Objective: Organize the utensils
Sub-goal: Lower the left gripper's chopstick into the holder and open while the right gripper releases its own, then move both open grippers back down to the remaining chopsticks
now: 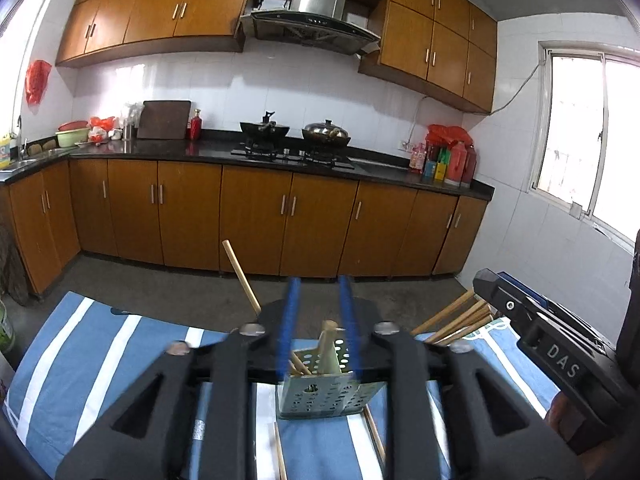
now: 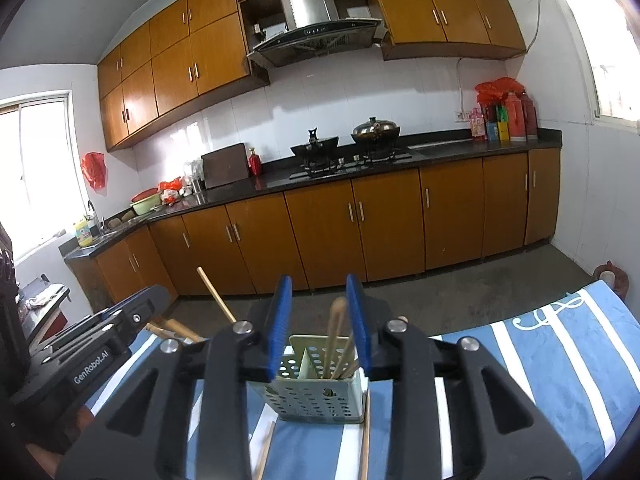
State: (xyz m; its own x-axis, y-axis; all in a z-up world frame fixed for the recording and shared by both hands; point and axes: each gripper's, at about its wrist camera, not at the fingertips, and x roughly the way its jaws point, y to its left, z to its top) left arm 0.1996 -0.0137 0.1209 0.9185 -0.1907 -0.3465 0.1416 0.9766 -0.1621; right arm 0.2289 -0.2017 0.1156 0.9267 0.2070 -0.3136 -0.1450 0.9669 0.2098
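Note:
A perforated metal utensil holder (image 1: 328,398) (image 2: 320,400) stands on a blue-and-white striped cloth (image 1: 100,344) (image 2: 560,344). Several wooden chopsticks (image 1: 326,344) (image 2: 336,336) stand upright in it. Loose chopsticks (image 1: 280,456) (image 2: 365,436) lie on the cloth in front of it. A bundle of wooden sticks (image 1: 456,320) (image 2: 176,330) lies beyond it, and one stick (image 1: 242,276) (image 2: 216,296) leans upward. My left gripper (image 1: 319,282) (image 2: 100,340) and my right gripper (image 2: 319,280) (image 1: 552,344) both point at the holder. Their blue pads stand apart with nothing pinched between them.
The cloth-covered table ends just beyond the holder, with grey floor (image 2: 480,292) behind it. Brown cabinets (image 1: 256,220) run under a dark counter carrying a stove with two woks (image 1: 296,134), bottles (image 1: 452,160) and a sink (image 2: 100,232).

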